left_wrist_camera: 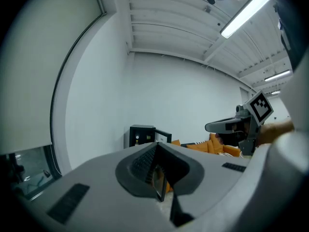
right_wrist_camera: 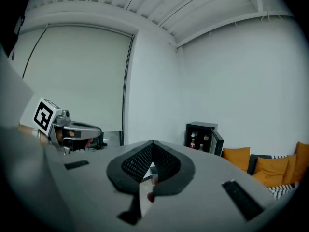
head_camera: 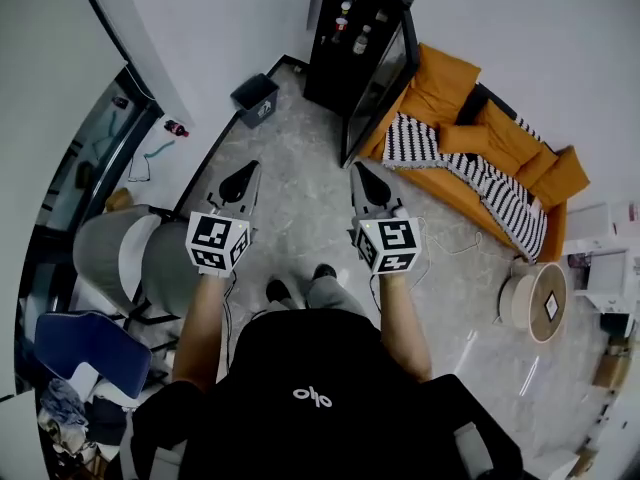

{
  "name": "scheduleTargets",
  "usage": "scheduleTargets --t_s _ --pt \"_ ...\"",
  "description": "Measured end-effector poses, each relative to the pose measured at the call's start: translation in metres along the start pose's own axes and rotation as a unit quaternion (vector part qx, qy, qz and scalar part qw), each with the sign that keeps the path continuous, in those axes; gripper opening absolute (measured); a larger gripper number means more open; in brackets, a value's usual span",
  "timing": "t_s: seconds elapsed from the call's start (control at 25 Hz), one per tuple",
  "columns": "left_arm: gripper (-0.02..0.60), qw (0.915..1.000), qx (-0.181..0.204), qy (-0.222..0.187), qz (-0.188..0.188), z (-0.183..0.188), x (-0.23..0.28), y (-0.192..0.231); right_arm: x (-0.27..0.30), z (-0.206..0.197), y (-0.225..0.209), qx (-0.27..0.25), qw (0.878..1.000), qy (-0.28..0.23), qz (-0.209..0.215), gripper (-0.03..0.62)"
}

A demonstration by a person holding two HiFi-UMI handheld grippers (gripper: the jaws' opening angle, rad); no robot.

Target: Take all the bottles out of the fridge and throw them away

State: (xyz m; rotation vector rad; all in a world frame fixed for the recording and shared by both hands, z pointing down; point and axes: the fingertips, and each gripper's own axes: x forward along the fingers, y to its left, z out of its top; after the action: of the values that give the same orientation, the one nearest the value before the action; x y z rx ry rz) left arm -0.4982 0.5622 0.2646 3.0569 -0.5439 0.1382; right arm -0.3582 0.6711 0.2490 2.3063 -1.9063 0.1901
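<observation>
A black mini fridge (head_camera: 350, 28) stands against the far wall with its glass door (head_camera: 385, 83) swung open. Several small bottles (head_camera: 352, 23) sit on its shelves; in the right gripper view the fridge (right_wrist_camera: 200, 137) and its bottles (right_wrist_camera: 194, 138) show at mid-right. Both grippers are held out side by side above the floor, well short of the fridge. My left gripper (head_camera: 243, 174) is shut and empty, as its own view (left_wrist_camera: 157, 151) confirms. My right gripper (head_camera: 358, 172) is likewise shut with nothing in it (right_wrist_camera: 153, 148).
A dark bin (head_camera: 256, 98) sits on the floor left of the fridge. An orange sofa (head_camera: 505, 148) with a striped blanket (head_camera: 490, 183) runs along the right. Grey chairs (head_camera: 150, 263) stand at my left, a round side table (head_camera: 538, 303) at the right.
</observation>
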Motion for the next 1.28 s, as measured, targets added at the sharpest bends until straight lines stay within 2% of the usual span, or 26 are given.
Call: scheduleTargets --t_s 0.36,0.48,0.84,1.08,1.28 --pt "0.002 0.9997 -0.021 -0.001 -0.008 -0.016 0.033 0.035 0.052 -0.007 -0.015 -0.002 1.000 0.019 -0.005 0.002" --pt "0.002 0.9999 -0.003 0.012 -0.010 -0.022 0.063 0.046 0.088 -0.013 -0.035 0.006 1.000 0.018 -0.007 0.002" --pt "0.002 0.9993 0.022 0.029 0.002 -0.013 0.193 0.109 0.215 -0.001 -0.118 0.020 1.000 0.005 -0.011 0.002" --pt "0.002 0.9990 0.024 0.035 -0.013 -0.003 0.294 0.116 0.270 0.009 -0.181 0.028 1.000 0.005 -0.012 0.002" --pt "0.002 0.9989 0.022 0.037 -0.019 -0.001 0.349 0.112 0.298 0.007 -0.220 0.031 0.999 0.010 -0.006 0.002"
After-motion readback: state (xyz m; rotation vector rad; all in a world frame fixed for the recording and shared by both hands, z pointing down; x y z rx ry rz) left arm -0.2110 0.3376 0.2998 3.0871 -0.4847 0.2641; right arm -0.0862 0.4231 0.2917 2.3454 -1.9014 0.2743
